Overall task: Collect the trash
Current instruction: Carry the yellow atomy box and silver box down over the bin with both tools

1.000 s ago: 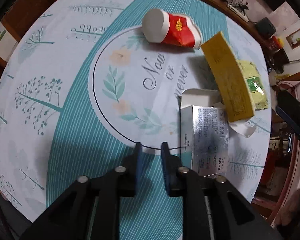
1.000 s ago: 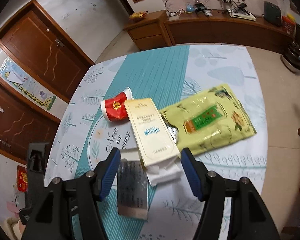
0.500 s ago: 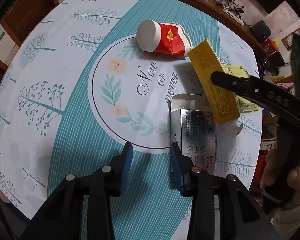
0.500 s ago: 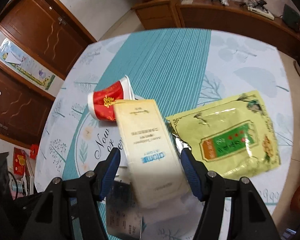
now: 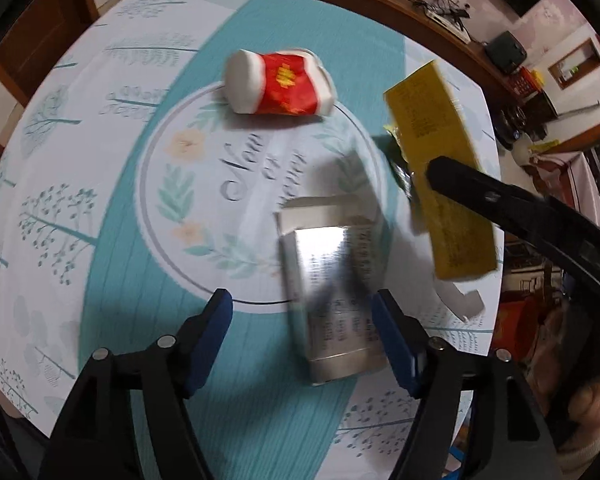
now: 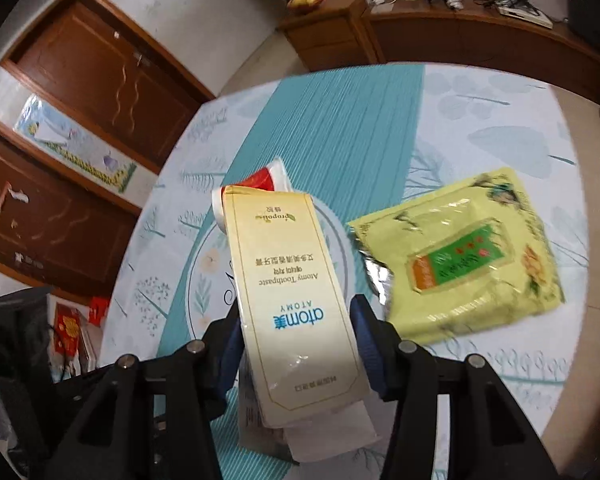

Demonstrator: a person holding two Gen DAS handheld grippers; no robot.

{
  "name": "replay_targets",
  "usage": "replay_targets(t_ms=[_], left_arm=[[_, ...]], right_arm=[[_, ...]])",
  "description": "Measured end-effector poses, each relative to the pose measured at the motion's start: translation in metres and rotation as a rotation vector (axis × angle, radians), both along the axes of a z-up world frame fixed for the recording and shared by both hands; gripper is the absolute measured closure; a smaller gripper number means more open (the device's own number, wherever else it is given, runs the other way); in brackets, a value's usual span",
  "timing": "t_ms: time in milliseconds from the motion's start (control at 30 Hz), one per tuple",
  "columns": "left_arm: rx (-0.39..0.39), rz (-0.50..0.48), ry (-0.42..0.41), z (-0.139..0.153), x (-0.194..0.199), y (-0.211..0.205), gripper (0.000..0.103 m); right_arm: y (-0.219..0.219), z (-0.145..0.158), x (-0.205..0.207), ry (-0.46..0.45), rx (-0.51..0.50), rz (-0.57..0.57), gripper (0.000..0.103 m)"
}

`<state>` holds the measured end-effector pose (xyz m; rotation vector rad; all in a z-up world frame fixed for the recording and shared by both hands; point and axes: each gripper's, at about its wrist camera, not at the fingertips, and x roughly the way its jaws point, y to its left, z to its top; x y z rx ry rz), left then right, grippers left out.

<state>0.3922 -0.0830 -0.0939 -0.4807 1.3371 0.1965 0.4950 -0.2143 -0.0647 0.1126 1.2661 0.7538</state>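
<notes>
**Now both grippers go for boxes**

Evidently the right gripper has just been closing and now pinches the yellow toothpaste box. Meanwhile the left gripper has just been opening, spread around the silver box on the table; that pickup looks next.

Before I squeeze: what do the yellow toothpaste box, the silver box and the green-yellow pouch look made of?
Yellow toothpaste box: seemingly thin glossy card; flat printed panels, sharp folded edges. Silver box: likely foil-laminated card; mirror-like glare, an open white flap. Green-yellow pouch: probably soft foil-lined plastic; wrinkled shiny face, silver torn edge.
</notes>
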Motion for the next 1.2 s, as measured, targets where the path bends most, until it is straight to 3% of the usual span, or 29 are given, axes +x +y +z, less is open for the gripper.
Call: replay_targets(t_ms=[233,567,633,933,1200], left_arm=[[-0.019,-0.035,0.077,-0.018,0.023,-0.027,0.031],[0.091,-0.062,0.162,-0.037,0.045,-0.055,0.031],[0.101,-0.068,0.172,-0.04,0.044,-0.057,0.036],[0.108,-0.105,0.128,-0.027,0.013,-0.039,0.04],[0.118,-0.142,0.092,0.0,-0.045,-0.009,0.04]], right_arm=[[-0.046,0.007,-0.011,-0.013,0.018,-0.101,0.053],[-0.078,-0.015,-0.038,0.046,0.011,-0.168,0.053],[-0.081,-0.017,-0.043,0.055,0.01,-0.171,0.053],[-0.079,-0.019,-0.071,0.076,0.007,-0.173,0.053],[-0.057,-0.013,-0.114,0.088,0.006,-0.179,0.053]])
